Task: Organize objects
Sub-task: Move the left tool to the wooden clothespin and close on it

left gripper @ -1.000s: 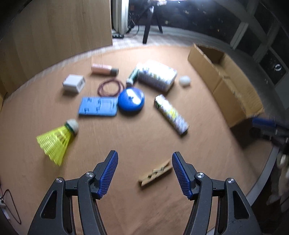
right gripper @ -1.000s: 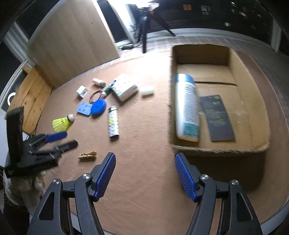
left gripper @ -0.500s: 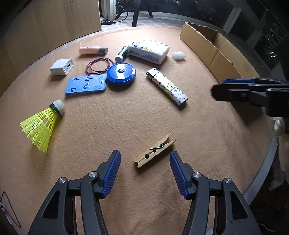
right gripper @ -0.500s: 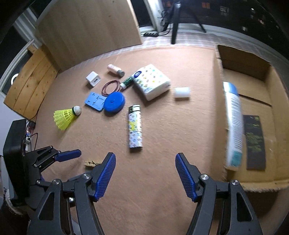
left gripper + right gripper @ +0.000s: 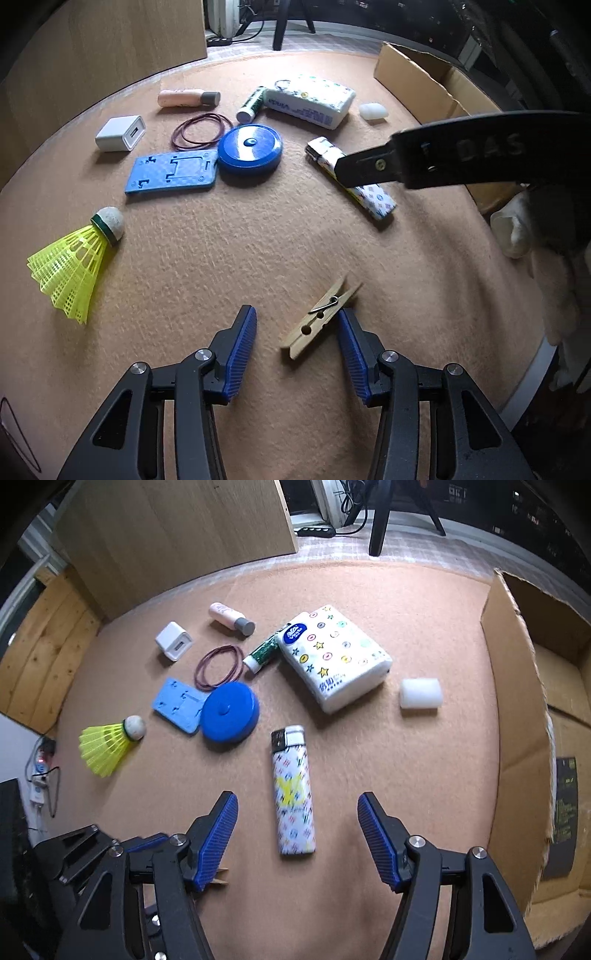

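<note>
Left wrist view: tan felt table [image 5: 258, 240], wooden panel [image 5: 103, 48] behind, cardboard box [image 5: 413, 77] at far right.

Item one: wooden clothespin [image 5: 320, 316], metal spring, lying flat and angled between my left gripper [image 5: 295, 332] fingers, nearer the right pad [image 5: 352, 350]. Claw spread, not pinching.

Item two: patterned lighter [image 5: 293, 790], white body, black-and-silver head, lying ahead of my right gripper [image 5: 297, 830], between its spread fingers.

Beyond the lighter I log: blue round tin [image 5: 229, 712], blue plate [image 5: 179, 705], yellow shuttlecock [image 5: 107, 744], rubber bands [image 5: 219, 666], white charger [image 5: 173, 640], tissue pack [image 5: 334, 657], white block [image 5: 421, 694].

Right gripper's arm crosses over the lighter in the left view.
</note>
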{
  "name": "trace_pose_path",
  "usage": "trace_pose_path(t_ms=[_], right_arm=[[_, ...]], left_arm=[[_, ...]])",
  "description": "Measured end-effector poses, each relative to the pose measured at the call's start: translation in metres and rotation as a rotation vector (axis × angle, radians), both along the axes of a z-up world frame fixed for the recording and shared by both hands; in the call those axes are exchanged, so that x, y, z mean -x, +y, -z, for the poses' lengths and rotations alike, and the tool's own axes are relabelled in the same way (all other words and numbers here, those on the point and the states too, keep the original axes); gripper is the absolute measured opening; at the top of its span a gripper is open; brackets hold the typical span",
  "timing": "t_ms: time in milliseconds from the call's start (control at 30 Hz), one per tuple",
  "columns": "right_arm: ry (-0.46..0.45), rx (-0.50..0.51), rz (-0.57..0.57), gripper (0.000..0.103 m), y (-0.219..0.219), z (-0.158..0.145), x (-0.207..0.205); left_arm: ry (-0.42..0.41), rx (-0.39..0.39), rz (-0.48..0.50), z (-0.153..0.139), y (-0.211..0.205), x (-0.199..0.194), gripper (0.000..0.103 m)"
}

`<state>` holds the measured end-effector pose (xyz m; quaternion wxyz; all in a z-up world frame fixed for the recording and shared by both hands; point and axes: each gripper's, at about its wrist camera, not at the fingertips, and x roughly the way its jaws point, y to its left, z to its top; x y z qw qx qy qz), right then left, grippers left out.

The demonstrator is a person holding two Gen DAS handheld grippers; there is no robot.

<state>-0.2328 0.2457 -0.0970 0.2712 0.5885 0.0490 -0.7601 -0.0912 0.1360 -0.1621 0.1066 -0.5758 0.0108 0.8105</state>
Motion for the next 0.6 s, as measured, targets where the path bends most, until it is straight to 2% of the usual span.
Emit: trace_pose_path(t_ms=[67,133,200,333,367,400,600], right_arm=[[0.0,-0.016,-0.011,0.055,-0.004,0.004,0.001],[0.003,-0.032,-0.022,0.051,-0.007,0.006,0.002],[0.006,-0.052,-0.036,0.04,-0.01,0.008,0.001],[0.034,-0.087,-0.069,0.03,-0.014,0.009,-0.003],[0.041,-0.096,-0.076,0.023,-0.015,0.009,-0.005],[0.049,-0.105,-0.086,0.021,-0.016,0.009,-0.007],[0.051,-0.092,-0.085,0.021,-0.008,0.007,-0.012]], left_arm=[[0.003,-0.002,-0.022,-0.001,-0.002,0.003,0.042],[0.005,-0.003,-0.046,-0.001,-0.006,0.005,0.032],[0.005,-0.005,-0.062,0.0,-0.009,0.005,0.025],[0.002,-0.015,-0.086,0.0,-0.015,0.008,0.013],[0.003,-0.02,-0.091,0.001,-0.017,0.009,0.013],[0.002,-0.028,-0.098,0.001,-0.018,0.009,0.013],[-0.003,-0.057,-0.127,-0.002,-0.022,0.014,0.013]])
